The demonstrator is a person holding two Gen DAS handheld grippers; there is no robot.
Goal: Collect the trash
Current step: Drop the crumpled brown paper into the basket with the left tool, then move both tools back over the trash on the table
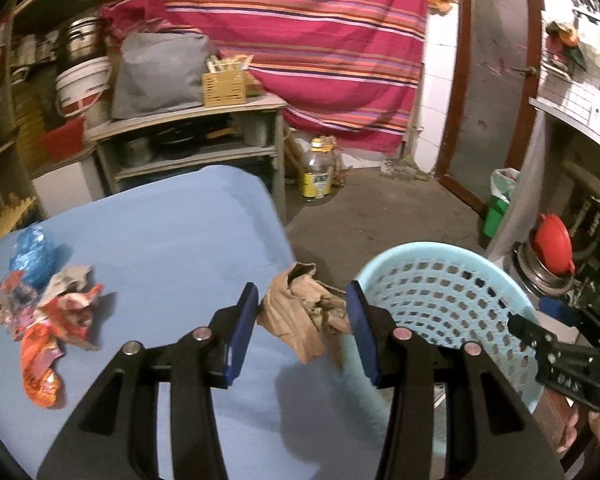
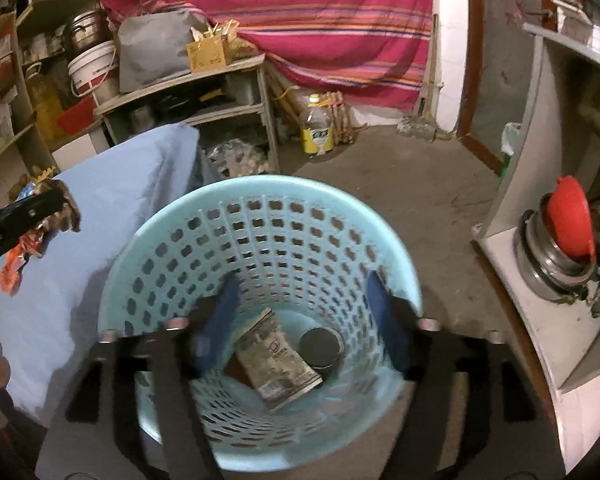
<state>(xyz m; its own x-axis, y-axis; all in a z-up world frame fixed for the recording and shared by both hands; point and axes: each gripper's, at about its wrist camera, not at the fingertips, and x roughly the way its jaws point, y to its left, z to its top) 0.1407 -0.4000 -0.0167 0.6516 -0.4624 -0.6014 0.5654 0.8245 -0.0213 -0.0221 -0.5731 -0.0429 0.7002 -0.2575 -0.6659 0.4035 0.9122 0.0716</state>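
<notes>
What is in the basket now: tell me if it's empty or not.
Not empty. The right wrist view looks down into the basket: a crumpled printed packet and a dark round can lie at its bottom.

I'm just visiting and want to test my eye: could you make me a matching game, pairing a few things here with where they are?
Things:
1. crumpled brown paper
2. flattened printed carton
3. orange and red foil wrappers
4. yellow-labelled plastic bottle

Places:
A. standing on the floor by the striped cloth
B. on the blue tabletop
C. between the left gripper's blue fingers
D. at the bottom of the pale blue perforated basket

Pairs: 1-C, 2-D, 3-B, 4-A
</notes>
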